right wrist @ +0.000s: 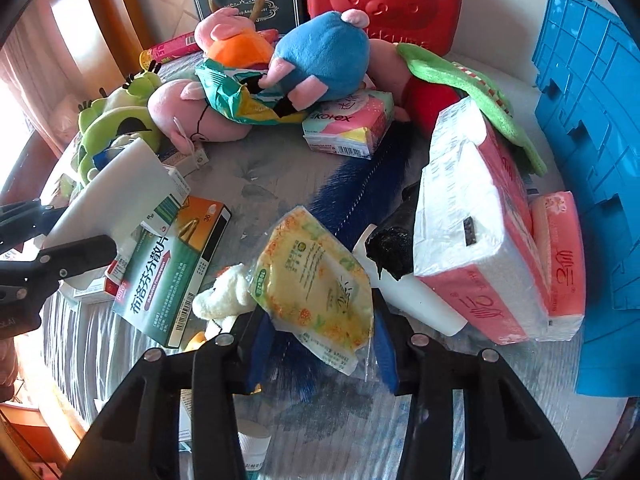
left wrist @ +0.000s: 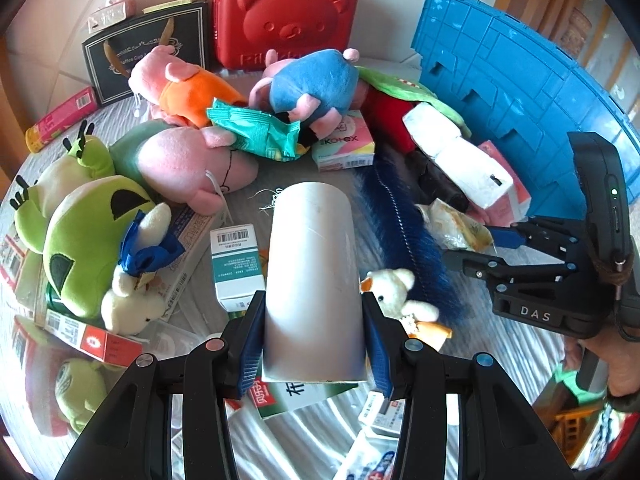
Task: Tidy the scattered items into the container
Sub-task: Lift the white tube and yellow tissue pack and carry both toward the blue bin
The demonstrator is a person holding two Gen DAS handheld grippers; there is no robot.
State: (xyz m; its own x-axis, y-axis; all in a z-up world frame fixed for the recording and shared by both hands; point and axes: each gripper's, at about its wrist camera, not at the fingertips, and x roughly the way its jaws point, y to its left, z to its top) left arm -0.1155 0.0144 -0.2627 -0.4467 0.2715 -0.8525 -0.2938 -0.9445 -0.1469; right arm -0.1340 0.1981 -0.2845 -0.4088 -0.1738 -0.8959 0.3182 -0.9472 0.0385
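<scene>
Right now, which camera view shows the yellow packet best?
The right wrist view: the yellow packet fills the middle, held between the right gripper's jaws, print visible. The left wrist view shows only part of it, small, beside that gripper.

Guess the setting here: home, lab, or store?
Likely a home, probably a bedroom: plush toys such as the blue plush pig lie on a quilted fabric surface, beside a tissue pack and wooden furniture.

"Kotex" on pink pack (right wrist: 347, 130), "DAS" on black claw body (left wrist: 536, 314), perhaps "36" on orange box (right wrist: 200, 226)
</scene>
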